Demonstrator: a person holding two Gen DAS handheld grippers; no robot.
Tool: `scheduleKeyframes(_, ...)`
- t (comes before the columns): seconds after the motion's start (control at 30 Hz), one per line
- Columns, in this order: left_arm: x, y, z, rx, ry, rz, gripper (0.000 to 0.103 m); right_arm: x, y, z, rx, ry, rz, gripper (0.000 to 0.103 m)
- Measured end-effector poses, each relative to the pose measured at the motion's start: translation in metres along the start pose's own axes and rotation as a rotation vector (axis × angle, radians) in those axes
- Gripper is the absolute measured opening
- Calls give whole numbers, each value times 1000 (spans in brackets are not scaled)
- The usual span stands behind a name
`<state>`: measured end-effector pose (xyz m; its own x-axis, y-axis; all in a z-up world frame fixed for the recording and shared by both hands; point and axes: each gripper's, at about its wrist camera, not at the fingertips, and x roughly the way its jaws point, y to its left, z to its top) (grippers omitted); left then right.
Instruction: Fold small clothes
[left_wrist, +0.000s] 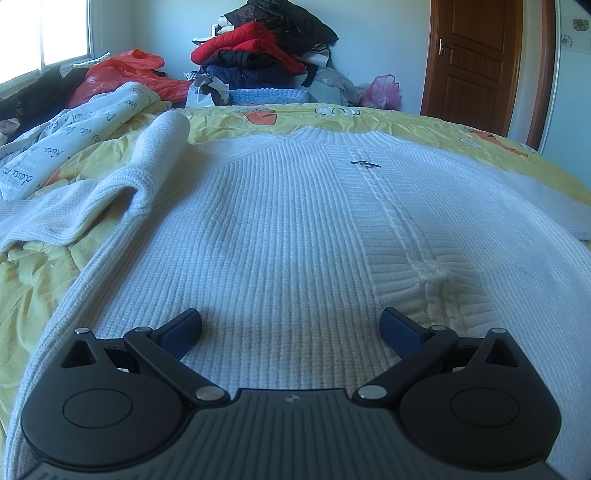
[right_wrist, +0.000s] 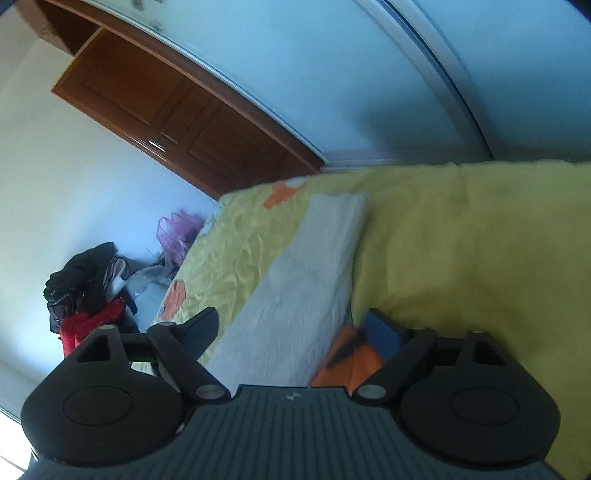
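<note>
White rib-knit sweater with cable stripe; yellow bedsheet with orange prints; red jacket; brown door.

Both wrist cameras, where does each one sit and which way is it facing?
Left wrist: low over the white ribbed knit sweater, facing its collar and the brown wooden door; open left hand-held gripper shows.
Right wrist: tilted, over the sweater's sleeve; open right hand-held gripper shows.
Shared: sweater, yellow printed bedsheet, door.
</note>
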<state>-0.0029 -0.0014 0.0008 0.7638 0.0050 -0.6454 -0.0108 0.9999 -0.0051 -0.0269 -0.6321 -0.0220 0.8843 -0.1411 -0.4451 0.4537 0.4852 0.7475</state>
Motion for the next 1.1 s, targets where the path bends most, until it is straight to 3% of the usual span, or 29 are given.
scheduleKeyframes(0.13,0,0,0,-1,0,-1,103,14,8,4,-108,-28,-15,78)
scheduleKeyframes(0.17,0,0,0,0,0,-1,103,14,11,7,-144,-31,-23,72)
scheduleKeyframes(0.2,0,0,0,-1,0,-1,103,16,14,8,-182,-35,-35,60)
scheduleKeyframes(0.23,0,0,0,0,0,-1,103,17,17,8,-211,-34,-54,53)
scheduleKeyframes(0.3,0,0,0,0,0,-1,103,19,20,9,-242,-18,-87,23)
scheduleKeyframes(0.43,0,2,-1,-2,-1,-3,103,2,37,10,-247,-35,-25,22)
scheduleKeyframes(0.57,0,1,-1,-2,-1,-3,103,-30,103,-14,-391,-51,149,21)
scheduleKeyframes(0.67,-1,2,-1,-4,-2,-6,103,-55,167,-55,-498,-12,351,20)
scheduleKeyframes(0.77,-1,5,2,-10,-5,-11,103,-70,228,-121,-609,92,546,20)
scheduleKeyframes(0.83,-2,5,2,-15,-7,-16,103,-70,256,-171,-676,190,632,20)
scheduleKeyframes(0.93,-2,6,1,-20,-10,-24,103,-54,277,-253,-771,342,654,20)
scheduleKeyframes(1.0,-2,7,1,-24,-11,-28,103,-40,278,-301,-855,454,601,30)
scheduleKeyframes(1.1,-2,7,1,-30,-14,-34,103,-41,266,-331,-910,511,527,39)
